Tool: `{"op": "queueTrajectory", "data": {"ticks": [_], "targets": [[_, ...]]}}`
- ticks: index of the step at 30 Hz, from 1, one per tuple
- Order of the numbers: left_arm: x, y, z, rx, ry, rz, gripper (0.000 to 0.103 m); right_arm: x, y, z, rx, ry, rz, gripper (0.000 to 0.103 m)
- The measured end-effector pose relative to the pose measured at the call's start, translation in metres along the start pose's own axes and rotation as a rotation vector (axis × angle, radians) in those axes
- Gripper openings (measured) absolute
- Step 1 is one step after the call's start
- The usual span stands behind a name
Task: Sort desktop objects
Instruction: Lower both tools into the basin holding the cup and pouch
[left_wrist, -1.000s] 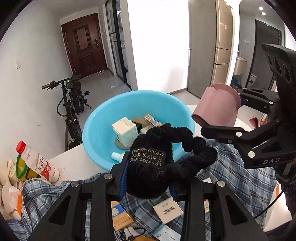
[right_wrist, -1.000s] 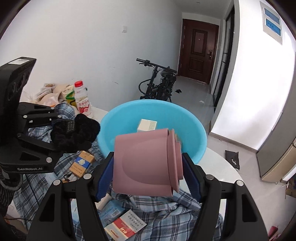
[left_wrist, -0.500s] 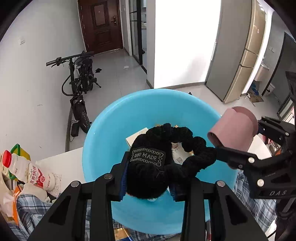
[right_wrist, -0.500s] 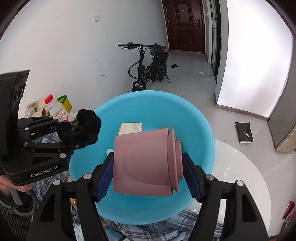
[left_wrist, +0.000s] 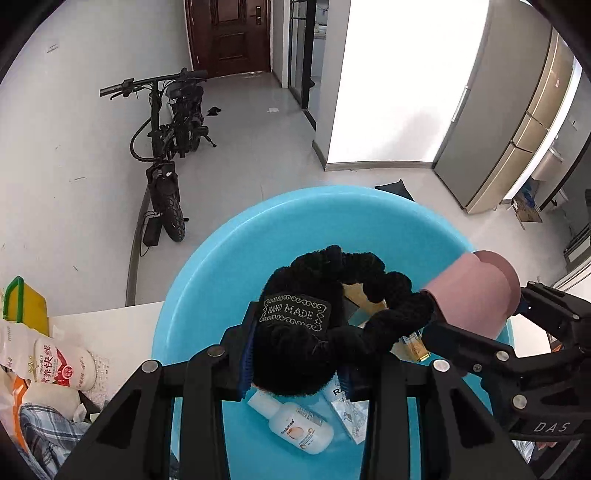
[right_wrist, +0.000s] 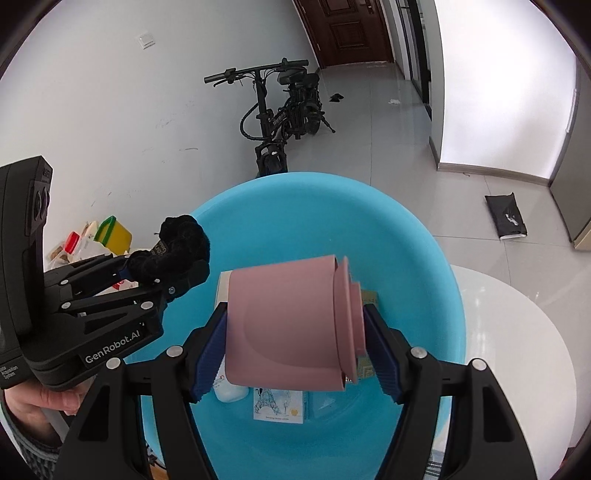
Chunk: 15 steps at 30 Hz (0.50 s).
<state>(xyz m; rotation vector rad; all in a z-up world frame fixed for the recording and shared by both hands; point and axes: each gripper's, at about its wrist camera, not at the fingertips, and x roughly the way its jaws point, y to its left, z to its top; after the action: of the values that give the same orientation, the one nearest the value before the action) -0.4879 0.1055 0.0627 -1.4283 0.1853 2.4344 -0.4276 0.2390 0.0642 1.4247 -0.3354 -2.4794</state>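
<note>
Left gripper clenches black scrunchie at lower centre, loop trailing right. Right gripper grasps pink cup lying sideways, long axis left-right across frame, stepped end pointing right. Both hang over blue basin; white bottle inside. Bicycle beyond.

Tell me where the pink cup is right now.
The pink cup lies sideways, clamped in the right hand-held gripper, above the blue basin, right of the black scrunchie.

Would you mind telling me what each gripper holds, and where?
Left gripper: black scrunchie, pinched at its labelled end. Right gripper: pink cup, clamped end to end, lying sideways.
</note>
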Motion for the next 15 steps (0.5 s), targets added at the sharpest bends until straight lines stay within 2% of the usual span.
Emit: {"op": "queueTrajectory", "data": {"ticks": [6, 9, 15], "targets": [[0.024, 0.005, 0.008, -0.001, 0.019, 0.038, 0.037, 0.016, -0.008, 0.011, 0.035, 0.023, 0.012, 0.068], [0.034, 0.010, 0.013, -0.030, 0.023, -0.001, 0.037, 0.028, -0.016, 0.021, 0.080, 0.054, 0.060, 0.068], [0.051, 0.018, 0.020, -0.026, 0.036, 0.002, 0.037, 0.041, -0.025, 0.024, 0.097, 0.074, 0.043, 0.068]]}}
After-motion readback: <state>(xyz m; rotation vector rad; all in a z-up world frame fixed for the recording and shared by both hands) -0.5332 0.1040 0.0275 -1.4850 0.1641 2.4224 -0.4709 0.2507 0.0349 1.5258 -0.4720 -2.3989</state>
